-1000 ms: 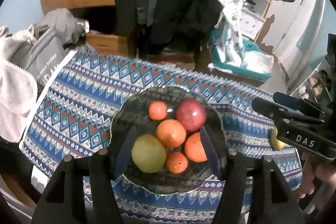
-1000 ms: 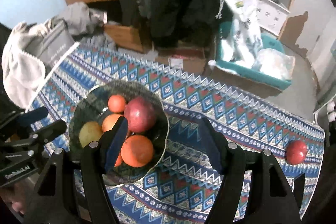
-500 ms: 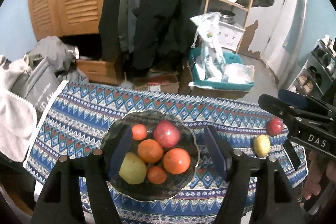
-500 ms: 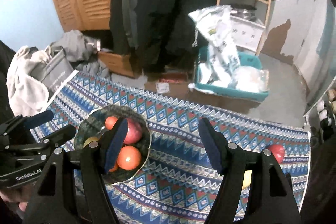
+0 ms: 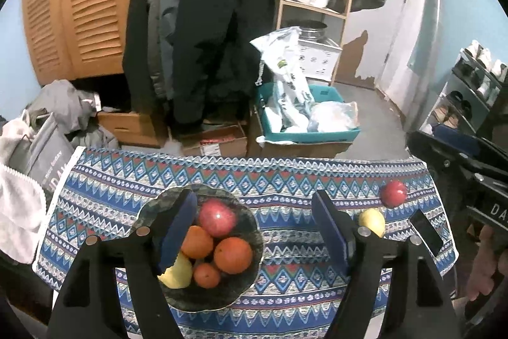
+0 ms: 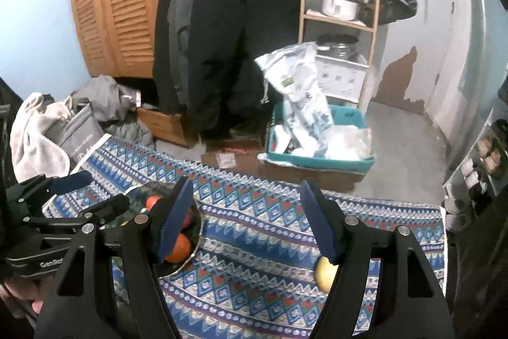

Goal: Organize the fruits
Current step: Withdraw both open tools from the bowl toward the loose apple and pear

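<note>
Patterned tablecloth (image 5: 285,180), bowl (image 5: 254,231), apple (image 5: 393,193), lemon (image 5: 372,222), phone (image 5: 426,232)

Left gripper (image 5: 254,231): black plastic frame, two chunky arms w/ blue ridged pads (image 5: 177,231), silver round screws on each arm. In the right wrist view, at 9 o'clock, white "GenRob" lettering on its side. Right gripper (image 6: 247,218): same build, black w/ blue pads (image 6: 317,224), silver screws; white "DA" lettering seen at 3 o'clock in the left wrist view.
</note>
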{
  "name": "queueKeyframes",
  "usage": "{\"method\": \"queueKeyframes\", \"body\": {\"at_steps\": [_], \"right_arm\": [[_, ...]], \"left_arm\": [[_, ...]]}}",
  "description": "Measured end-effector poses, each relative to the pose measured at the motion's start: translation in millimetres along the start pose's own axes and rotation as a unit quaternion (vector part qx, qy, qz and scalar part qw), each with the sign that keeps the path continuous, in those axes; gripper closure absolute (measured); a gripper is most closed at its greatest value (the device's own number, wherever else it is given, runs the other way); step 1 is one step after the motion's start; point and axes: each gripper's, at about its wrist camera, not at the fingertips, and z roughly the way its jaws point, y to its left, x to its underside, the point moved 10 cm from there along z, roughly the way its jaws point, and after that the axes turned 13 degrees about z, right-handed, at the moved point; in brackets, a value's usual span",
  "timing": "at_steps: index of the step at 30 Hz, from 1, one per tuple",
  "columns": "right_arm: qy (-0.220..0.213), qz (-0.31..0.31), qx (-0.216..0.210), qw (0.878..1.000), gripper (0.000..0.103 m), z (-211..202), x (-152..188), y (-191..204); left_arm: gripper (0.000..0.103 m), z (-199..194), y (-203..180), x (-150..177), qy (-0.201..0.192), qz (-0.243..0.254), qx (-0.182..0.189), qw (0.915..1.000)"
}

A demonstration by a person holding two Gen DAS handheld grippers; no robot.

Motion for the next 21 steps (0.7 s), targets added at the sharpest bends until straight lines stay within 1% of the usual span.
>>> {"method": "queueKeyframes", "body": {"at_steps": [3, 5, 7, 14, 21], "right_arm": [[-0.007, 0.011, 0.005, 1.0, 0.032, -5, -2, -13], [-0.009, 0.018, 0.007, 1.0, 0.032, -8, -3, -21], [-0.01, 0.026, 0.009, 1.0, 0.032, -10, -4, -29], [-0.01, 0.038, 0.023, 0.999, 0.032, -16, -3, -56], [0.0, 0.064, 0.048, 0.997, 0.031, -15, 1, -101]], "left_arm": [[0.026, -1, -10, -4, -0.003, 0.006, 0.005, 1.0], [0.024, -1, -17, -6, -0.004, 0.011, 0.006, 0.9999], [0.023, 0, -22, -8, -0.005, 0.015, 0.007, 0.9999], [0.023, 9, -46, -14, 0.005, 0.028, 0.023, 0.9994], [0.022, 21, -70, -22, 0.015, 0.039, 0.038, 0.9984]]}}
